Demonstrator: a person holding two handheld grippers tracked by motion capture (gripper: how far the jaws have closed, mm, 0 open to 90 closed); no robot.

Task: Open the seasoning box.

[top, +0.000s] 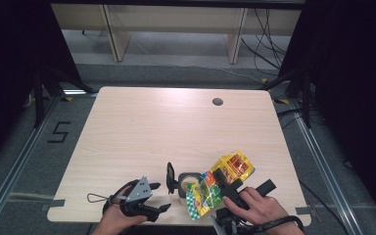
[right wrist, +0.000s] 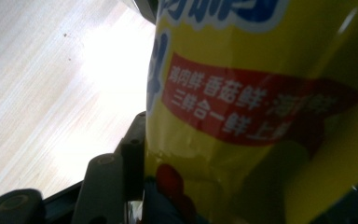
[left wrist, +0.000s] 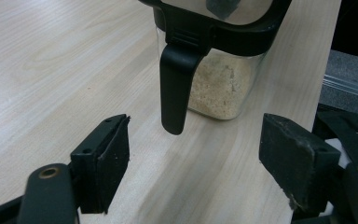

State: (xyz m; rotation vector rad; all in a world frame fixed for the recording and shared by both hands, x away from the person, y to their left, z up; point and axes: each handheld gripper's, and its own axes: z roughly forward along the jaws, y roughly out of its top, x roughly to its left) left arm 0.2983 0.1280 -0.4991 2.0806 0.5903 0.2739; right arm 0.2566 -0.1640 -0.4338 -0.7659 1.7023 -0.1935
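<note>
While we hold a yellow snack bag [top: 219,183] tipped over the clear canister [top: 186,184], we list the scene by that canister as landmark.

Item one: clear canister, black-rimmed, lid [top: 170,177] swung open on its left side, pale crumb-like contents low inside; it stands near the front edge of the counter [top: 176,122]. In the left gripper view its black latch tab [left wrist: 173,88] hangs down the wall.

Item two: yellow snack bag, immediately right of the canister and leaning over its mouth, lower end down toward the opening, upper end raised to the right.

Item three: our right tongs [top: 227,183], right of the canister, closed on the bag about midway along it; the bag fills the gap between the jaws. The right hand [top: 259,203] lies behind them, wrist angled up toward the canister.

Item four: our left tongs [top: 157,196], left of the canister, jaws wide apart and holding nothing, pads [left wrist: 105,161] level with the latch tab; the left hand [top: 120,213] rests low near the counter's front edge.

Risks, as we judge them: the tilted bag could shed contents past the rim onto the counter, since the mouth is narrow; the unsteadied canister could slide or tip if the bag presses on it; the glossy film could slip in the grip.
</note>
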